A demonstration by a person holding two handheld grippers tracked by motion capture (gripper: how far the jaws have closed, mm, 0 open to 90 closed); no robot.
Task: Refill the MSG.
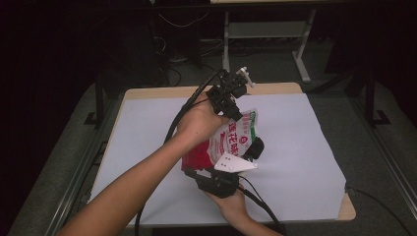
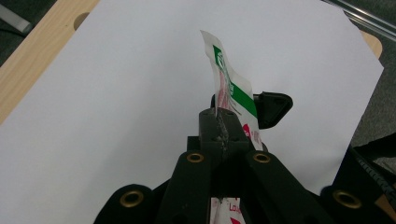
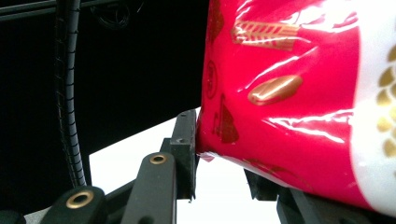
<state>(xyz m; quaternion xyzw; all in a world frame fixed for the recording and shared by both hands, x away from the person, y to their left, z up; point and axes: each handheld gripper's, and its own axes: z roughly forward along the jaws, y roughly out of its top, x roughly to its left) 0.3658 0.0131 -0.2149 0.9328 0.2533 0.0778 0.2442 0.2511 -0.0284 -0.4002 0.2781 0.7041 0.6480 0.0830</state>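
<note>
two grippers share the red pouch (image 1: 221, 142), held up over the white sheet (image 1: 305, 147): your left gripper (image 2: 219, 123) pinches its top seal, your right gripper (image 3: 217, 149) clamps the bottom, likely stretching it to tear.

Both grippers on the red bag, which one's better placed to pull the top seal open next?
Probably left. The left gripper is shut on the bag's thin top edge, ready to pull. The right gripper clamps the bulging red lower end, better suited to bracing.
</note>
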